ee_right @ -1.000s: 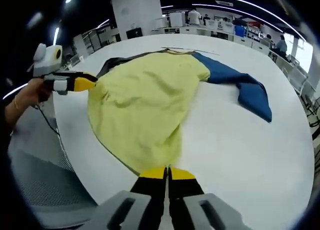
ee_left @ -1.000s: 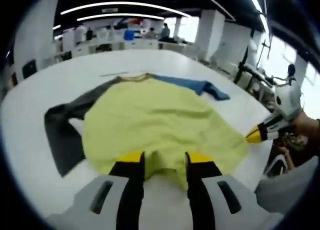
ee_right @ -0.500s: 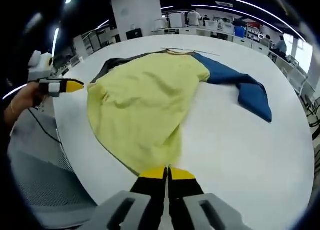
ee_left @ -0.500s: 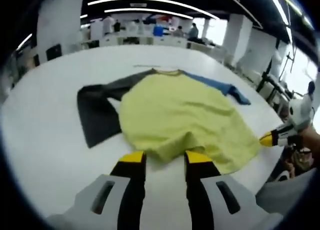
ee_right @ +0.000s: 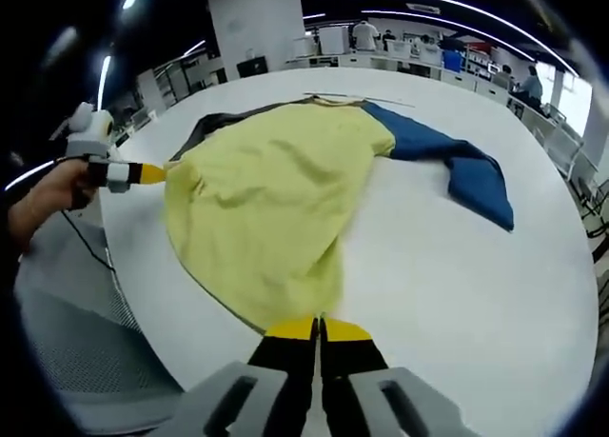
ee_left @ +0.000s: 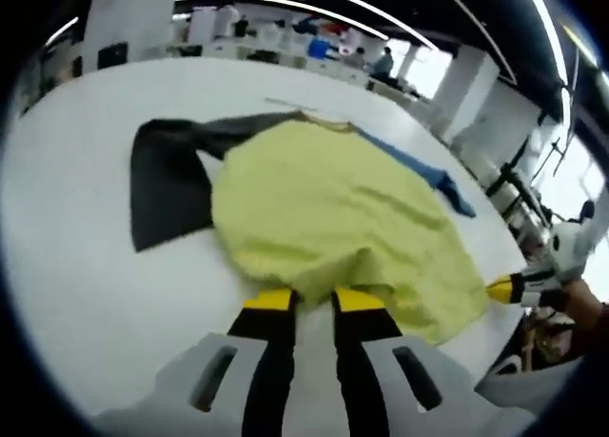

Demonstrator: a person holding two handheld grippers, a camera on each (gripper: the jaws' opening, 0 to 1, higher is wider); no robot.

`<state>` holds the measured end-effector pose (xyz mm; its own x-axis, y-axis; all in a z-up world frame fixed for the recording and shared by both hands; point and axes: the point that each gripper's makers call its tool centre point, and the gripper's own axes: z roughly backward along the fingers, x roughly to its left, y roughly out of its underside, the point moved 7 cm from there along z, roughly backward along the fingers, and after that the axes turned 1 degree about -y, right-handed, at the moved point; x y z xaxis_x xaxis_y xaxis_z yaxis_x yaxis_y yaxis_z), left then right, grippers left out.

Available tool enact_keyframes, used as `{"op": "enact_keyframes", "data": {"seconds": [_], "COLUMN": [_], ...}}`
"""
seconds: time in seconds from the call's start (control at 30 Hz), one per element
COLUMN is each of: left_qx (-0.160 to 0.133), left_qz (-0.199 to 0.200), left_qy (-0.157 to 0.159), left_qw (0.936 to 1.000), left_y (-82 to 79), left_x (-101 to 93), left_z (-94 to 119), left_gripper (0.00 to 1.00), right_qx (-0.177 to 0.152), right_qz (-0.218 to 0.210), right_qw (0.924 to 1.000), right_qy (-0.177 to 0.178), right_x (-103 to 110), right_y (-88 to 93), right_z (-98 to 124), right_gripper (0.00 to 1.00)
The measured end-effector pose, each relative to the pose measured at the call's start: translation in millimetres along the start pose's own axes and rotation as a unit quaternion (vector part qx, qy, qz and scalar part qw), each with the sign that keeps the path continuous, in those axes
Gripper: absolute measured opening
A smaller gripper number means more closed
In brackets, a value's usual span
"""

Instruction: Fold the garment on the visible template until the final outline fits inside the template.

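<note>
A: Shirt (ee_right: pixel 271 204) — where?
B: Flat on the surface (ee_right: pixel 457 266); right gripper (ee_right: pixel 318 330) pinches its near hem corner, left gripper (ee_left: pixel 312 300), slightly spread, straddles the other. It runs away from both, collar farthest, sleeves sideways.

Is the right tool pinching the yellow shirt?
Touching. In the right gripper view, the right tool has its jaws closed together on the bottom hem of the yellow cloth shirt, which runs straight into the tips.

Whether the left tongs (ee_left: pixel 312 299) pinch the garment (ee_left: pixel 333 218) hem seems unclear.
</note>
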<state>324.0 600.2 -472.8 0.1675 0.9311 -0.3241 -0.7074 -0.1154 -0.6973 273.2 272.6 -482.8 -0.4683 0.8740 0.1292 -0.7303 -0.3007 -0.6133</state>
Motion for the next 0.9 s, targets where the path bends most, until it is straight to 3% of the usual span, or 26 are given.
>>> {"op": "enact_keyframes", "data": {"seconds": [0.3, 0.47, 0.7, 0.9], "left_qx": [0.022, 0.05, 0.103, 0.115], "left_qz": [-0.002, 0.021, 0.005, 0.009], "left_qy": [-0.001, -0.016, -0.027, -0.031], "left_qw": [0.9997, 0.9984, 0.9943, 0.9928], "left_y": [-0.4, 3.6, 15.0, 19.0], "left_x": [3.8, 14.5, 22.0, 29.1], "left_z": [6, 23, 44, 56], "left_gripper": [0.0, 0.0, 0.0, 0.0], "right_qx": [-0.017, -0.033, -0.055, -0.079], "right_qz": [-0.004, -0.009, -0.016, -0.036], "right_qw": [0.9996, 0.9985, 0.9964, 0.993], "right_qy": [0.024, 0.044, 0.063, 0.081], "right_x": [-6, -12, -13, -14], "right_y": [-0.6, -1.4, -2.2, -3.0], "right_z": [8, 16, 26, 37], "right_gripper": [0.0, 0.0, 0.0, 0.0]}}
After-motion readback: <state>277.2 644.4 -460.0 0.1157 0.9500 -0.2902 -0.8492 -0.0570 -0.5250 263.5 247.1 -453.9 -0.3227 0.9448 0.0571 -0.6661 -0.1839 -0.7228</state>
